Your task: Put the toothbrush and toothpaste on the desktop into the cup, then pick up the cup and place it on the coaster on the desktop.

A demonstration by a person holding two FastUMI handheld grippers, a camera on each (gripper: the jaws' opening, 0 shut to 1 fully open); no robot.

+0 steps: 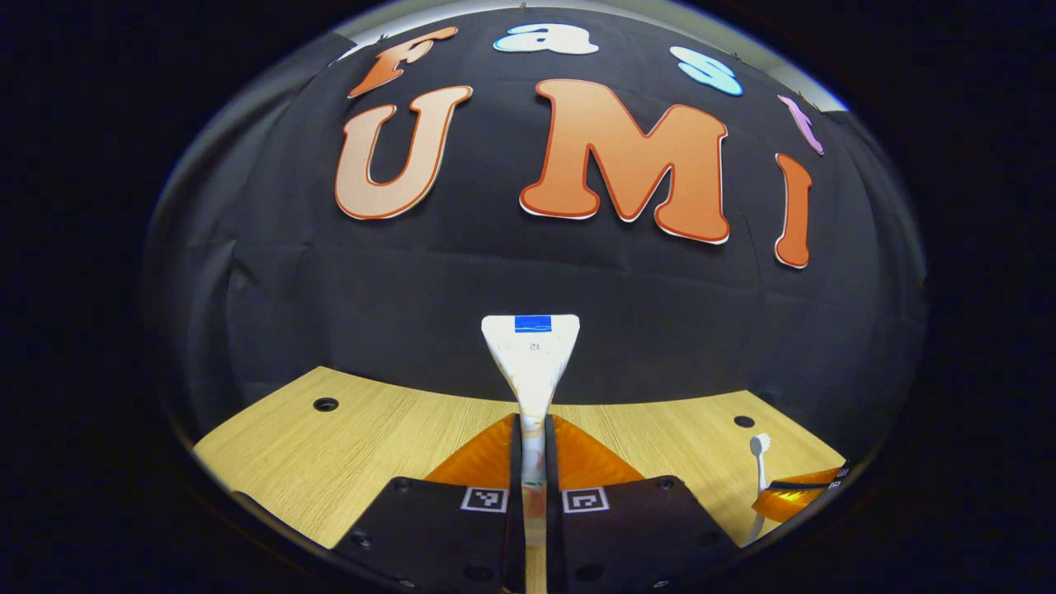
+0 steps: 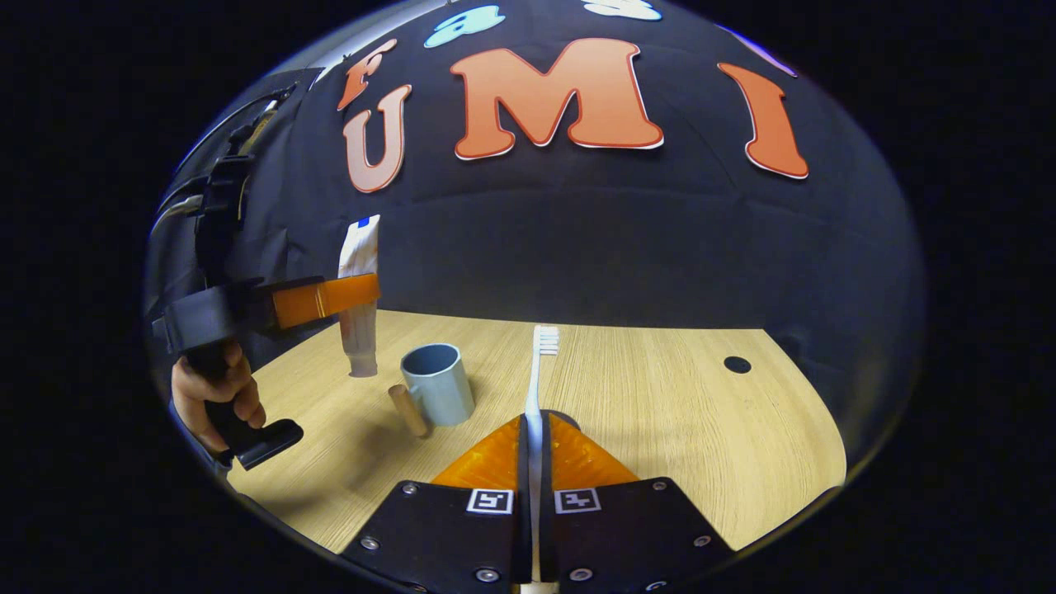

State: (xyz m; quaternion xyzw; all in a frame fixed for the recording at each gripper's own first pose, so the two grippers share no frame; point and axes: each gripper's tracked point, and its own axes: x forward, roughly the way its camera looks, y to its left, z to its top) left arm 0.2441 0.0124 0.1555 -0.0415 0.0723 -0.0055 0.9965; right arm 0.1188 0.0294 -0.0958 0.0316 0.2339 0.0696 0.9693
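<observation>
Two grippers are closed on their loads above the desk (image 2: 660,396): toothpaste (image 1: 531,363) is clamped in the left gripper (image 1: 533,429), a toothbrush (image 2: 540,363) in the right gripper (image 2: 535,429), right of the cup (image 2: 437,384).
</observation>
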